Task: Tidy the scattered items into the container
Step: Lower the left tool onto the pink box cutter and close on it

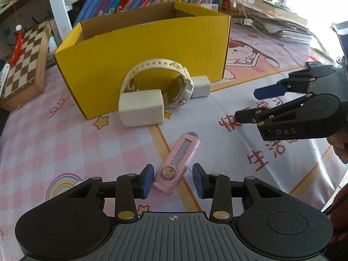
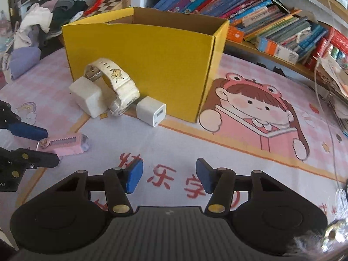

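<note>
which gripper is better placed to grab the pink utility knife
Left. The left gripper is open with the pink utility knife already between its blue pads. The right gripper is open over bare mat, off to the knife's side.

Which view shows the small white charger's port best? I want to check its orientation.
The right wrist view: the small white charger faces that camera, its port plainly visible. In the left wrist view the charger is half hidden behind the watch, port unseen.

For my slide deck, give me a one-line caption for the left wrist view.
Open left gripper straddles a pink utility knife before the yellow box.
</note>
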Tool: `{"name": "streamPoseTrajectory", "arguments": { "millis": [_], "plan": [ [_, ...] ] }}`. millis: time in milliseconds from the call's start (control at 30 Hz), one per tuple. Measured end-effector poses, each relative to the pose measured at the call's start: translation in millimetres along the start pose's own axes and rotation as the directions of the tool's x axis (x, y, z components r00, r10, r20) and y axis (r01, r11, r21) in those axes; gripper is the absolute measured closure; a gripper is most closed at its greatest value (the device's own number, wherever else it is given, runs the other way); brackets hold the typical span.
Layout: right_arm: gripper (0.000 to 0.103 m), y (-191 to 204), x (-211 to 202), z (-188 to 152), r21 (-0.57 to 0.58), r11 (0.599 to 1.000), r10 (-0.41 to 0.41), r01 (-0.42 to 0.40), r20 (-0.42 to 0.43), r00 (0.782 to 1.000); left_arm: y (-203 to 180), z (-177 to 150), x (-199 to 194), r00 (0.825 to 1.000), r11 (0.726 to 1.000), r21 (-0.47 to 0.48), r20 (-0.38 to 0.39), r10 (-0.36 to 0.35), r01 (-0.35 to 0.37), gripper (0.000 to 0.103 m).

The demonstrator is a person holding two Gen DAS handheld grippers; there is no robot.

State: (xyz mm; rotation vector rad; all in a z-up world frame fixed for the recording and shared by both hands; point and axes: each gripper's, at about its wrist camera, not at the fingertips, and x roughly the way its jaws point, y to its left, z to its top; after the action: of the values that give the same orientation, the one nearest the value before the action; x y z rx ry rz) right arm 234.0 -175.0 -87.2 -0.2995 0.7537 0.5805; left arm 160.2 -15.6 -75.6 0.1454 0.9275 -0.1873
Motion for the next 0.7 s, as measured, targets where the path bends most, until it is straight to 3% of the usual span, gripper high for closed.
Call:
{"name": "streamPoseTrajectory", "arguments": {
  "millis": [100, 700],
  "plan": [
    [0.051, -2, 3, 2, -0.013, 1.0, 0.022, -0.022, 0.023, 0.999, 0, 0, 1, 1.0, 1.0, 0.004, -0.007, -0.012, 0.012, 0.079],
    [0.049, -6, 20, 7, -0.041, 0.994, 0.107, -0.103, 0.092, 0.99, 8, 16, -16, 0.997, 0.998, -0.037, 0.053, -0.048, 0.05, 0.08]
  ]
}}
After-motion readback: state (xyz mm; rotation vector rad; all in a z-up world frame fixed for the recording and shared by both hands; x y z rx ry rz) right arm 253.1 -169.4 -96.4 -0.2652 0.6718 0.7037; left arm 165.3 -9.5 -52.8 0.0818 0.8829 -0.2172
